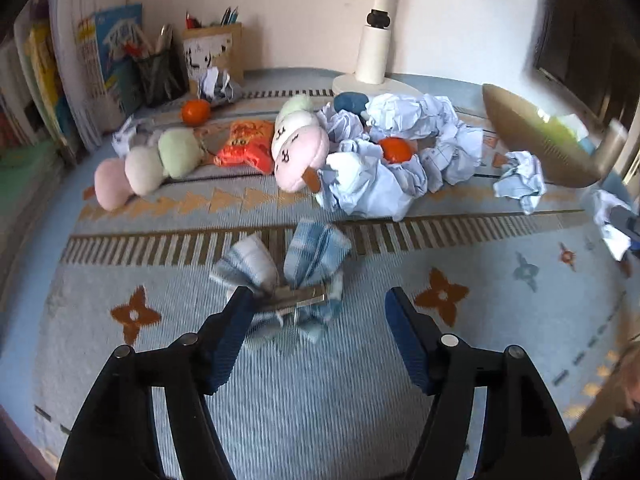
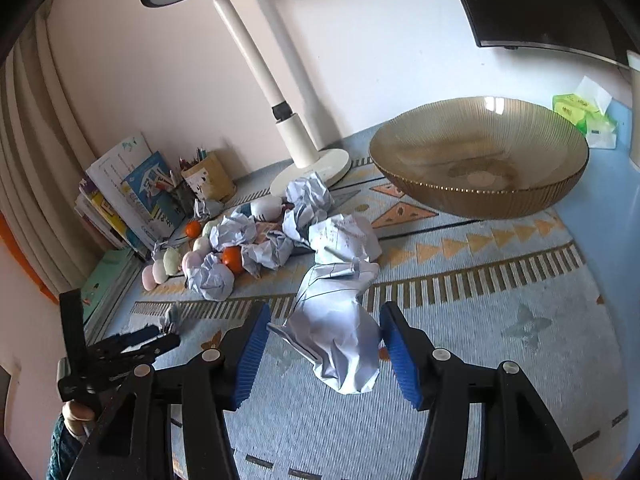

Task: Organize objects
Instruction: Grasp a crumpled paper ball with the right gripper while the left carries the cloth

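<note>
My left gripper [image 1: 318,300] is open just above a blue plaid bow hair clip [image 1: 294,276] on the patterned mat; its left finger touches the clip's metal bar. My right gripper [image 2: 322,316] is open around a large crumpled sheet of paper [image 2: 340,332], which lies between the blue pads. Behind it lies a heap of crumpled paper balls [image 1: 404,152], two oranges [image 1: 396,149] [image 1: 196,111], plush dango toys [image 1: 148,164] and an orange snack packet [image 1: 244,144]. The left gripper also shows in the right wrist view [image 2: 160,334].
A large amber glass bowl [image 2: 480,196] stands at the right. A white desk lamp [image 2: 308,160] stands at the back wall. Books [image 2: 128,196] and pen holders [image 1: 212,52] line the left. A green tissue pack [image 2: 584,114] sits at the far right.
</note>
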Demonstrator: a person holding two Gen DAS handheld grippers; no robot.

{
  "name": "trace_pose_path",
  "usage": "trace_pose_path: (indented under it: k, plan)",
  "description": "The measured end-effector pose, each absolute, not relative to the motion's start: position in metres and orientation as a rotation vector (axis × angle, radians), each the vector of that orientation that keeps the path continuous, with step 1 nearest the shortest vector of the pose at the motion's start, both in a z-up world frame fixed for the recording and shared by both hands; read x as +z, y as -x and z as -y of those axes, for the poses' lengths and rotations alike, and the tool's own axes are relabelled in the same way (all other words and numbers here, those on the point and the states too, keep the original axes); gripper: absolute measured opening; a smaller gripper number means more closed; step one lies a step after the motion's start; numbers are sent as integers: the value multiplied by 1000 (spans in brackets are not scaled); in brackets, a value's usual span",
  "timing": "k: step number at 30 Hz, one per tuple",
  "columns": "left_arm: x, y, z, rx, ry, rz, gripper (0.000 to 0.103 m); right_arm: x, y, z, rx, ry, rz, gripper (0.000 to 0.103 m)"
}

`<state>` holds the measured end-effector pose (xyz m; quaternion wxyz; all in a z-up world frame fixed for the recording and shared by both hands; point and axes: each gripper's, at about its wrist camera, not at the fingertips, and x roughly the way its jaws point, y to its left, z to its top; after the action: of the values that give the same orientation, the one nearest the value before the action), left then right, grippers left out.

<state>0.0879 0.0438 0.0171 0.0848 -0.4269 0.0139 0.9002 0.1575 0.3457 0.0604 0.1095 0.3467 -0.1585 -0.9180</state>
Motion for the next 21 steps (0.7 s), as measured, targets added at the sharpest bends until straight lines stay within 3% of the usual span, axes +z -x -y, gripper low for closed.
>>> trace_pose_path:
  k: [3,5,6,8,10,21]
  plan:
    - [16,-80,-38,2734,1280,-16,61,59,-159,-348,-2700,-1020,465,56]
    - [11,-76,-34,2753,1305,-54,43,58,-159,-352,-2700,-1018,481,56]
    - [10,-77,-34,2757,1295,-92,42,57,-159,-354,-2700,-1018,488,56]
    - [12,-81,-35,2752,1261,-117,26,54,-158,-356,-2695,-1020,510,56]
    - [18,-86,-42,2758,1225,-152,16,55,-159,-358,-2696,-1013,524,56]
    - [100,-80,-119,2602,922,-83,12,99,-165,-398,-2827,-859,515,56]
